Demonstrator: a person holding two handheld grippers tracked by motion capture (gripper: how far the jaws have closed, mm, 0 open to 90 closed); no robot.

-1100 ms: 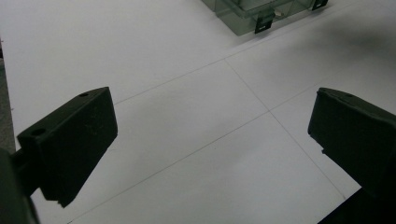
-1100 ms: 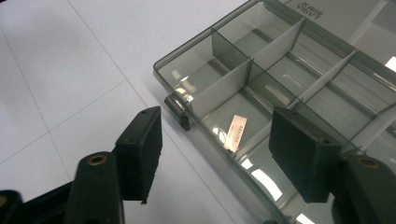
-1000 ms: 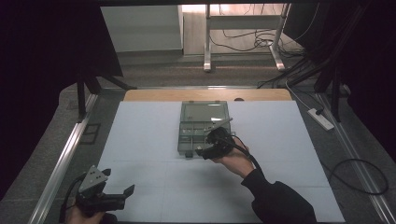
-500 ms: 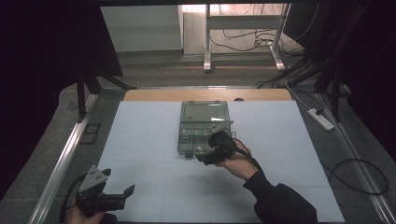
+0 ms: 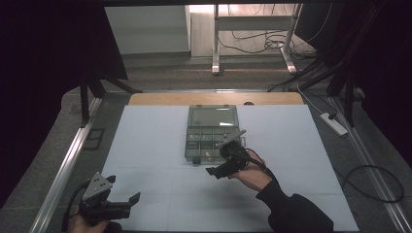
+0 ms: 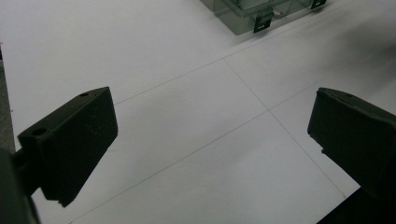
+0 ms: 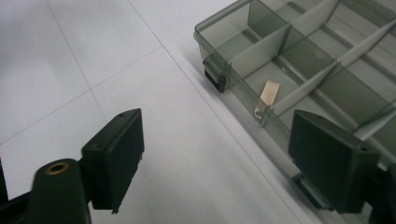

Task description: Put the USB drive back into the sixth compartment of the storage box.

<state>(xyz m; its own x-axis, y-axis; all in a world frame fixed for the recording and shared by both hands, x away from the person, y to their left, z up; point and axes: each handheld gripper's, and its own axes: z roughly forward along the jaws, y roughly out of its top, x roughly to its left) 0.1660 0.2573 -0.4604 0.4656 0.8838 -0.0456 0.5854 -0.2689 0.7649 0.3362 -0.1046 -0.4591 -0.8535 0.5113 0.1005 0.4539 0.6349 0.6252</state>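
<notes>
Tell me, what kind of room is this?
Probably a lab or recording workshop: a white-covered table with a clear box, loose cables on the floor, and a power strip beside it.

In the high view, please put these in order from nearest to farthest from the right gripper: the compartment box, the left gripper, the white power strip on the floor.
1. compartment box: right beside the right gripper, table centre.
2. left gripper: near-left table corner.
3. white power strip: on the floor past the table's right edge; only slightly farther than the left gripper.
</notes>
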